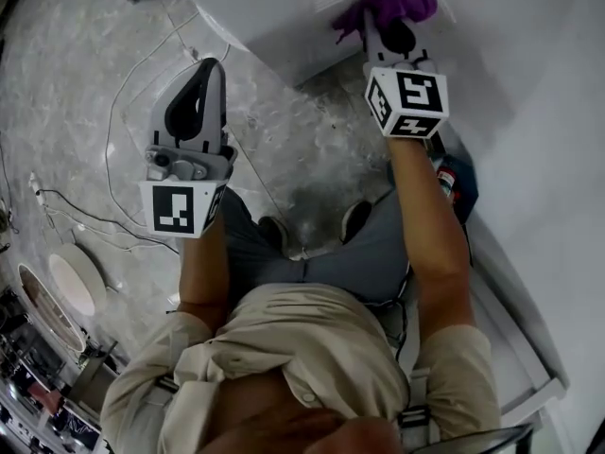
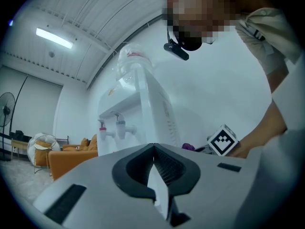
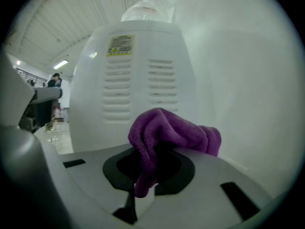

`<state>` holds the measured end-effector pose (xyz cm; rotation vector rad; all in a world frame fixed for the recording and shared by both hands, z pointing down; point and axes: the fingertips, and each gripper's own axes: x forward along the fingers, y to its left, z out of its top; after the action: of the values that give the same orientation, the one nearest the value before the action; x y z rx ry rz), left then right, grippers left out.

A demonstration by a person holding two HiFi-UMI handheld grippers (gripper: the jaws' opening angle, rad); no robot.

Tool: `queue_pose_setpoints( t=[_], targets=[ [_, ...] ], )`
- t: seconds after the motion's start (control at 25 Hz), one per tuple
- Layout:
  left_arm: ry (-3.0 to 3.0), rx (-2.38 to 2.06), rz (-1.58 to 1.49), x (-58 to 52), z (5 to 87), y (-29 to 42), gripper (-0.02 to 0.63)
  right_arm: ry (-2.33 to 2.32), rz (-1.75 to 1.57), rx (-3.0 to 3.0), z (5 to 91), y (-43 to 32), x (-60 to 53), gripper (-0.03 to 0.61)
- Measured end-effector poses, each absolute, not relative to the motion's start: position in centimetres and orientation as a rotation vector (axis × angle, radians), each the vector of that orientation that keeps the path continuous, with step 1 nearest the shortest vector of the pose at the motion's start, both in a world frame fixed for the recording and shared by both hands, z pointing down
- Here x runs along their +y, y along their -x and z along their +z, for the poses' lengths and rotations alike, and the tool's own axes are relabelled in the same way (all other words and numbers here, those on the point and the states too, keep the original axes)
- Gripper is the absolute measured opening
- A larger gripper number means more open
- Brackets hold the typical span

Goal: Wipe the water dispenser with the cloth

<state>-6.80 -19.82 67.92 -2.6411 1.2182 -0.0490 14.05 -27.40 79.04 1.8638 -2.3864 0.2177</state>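
A person in a beige shirt (image 1: 312, 348) stands over a grey marble floor (image 1: 104, 74) with an arm stretched out on each side, a tool in each hand. The left tool (image 1: 210, 69) hangs over the floor with its jaws pressed together on nothing, as the left gripper view confirms (image 2: 153, 149). The right tool (image 1: 395, 28) reaches further forward and pinches a bunched purple cloth (image 1: 388, 6) between its jaws; in the right gripper view (image 3: 153, 152) the cloth (image 3: 174, 132) spills over the top of the jaws, with one end dangling down between them. The cloth sits against or just in front of the white side panel of the water dispenser (image 3: 138, 75), below its rows of vent slots (image 3: 116, 92) and a yellow label (image 3: 120, 45); contact cannot be confirmed. From the left gripper view the water dispenser (image 2: 145, 109) stands upright beside a white wall, with a red tap (image 2: 102, 127) and a blue tap (image 2: 120, 126) on its front and a clear bottle (image 2: 132, 56) on top. Thin cables (image 1: 132, 83) trail across the floor. Beyond, an orange sofa (image 2: 71, 157) and a standing fan (image 2: 5, 109) sit under a ceiling light (image 2: 54, 38).
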Motion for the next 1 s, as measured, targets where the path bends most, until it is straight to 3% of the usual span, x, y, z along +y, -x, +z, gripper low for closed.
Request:
queue_pose_setpoints(
  t=[0.32,0.48,0.72,1.0],
  targets=[
    [2.626,1.183,-0.017,-20.8,69.0,5.4,0.017,-1.386,0.152,-2.557,83.4,-0.7,-22.2,0.048],
    [2.619,1.156,-0.049,-20.8,69.9,4.9,0.017,-1.292,0.243,-2.615,84.6,0.7,-21.9,0.048],
    [2.637,1.147,-0.064,-20.3,71.6,4.5,0.017,-1.583,0.627,-2.311,92.4,-9.0,-25.5,0.048],
    [2.614,1.146,-0.078,-19.5,71.8,5.2,0.017,-1.894,0.689,-2.125,93.0,-19.4,-28.9,0.049]
  ],
)
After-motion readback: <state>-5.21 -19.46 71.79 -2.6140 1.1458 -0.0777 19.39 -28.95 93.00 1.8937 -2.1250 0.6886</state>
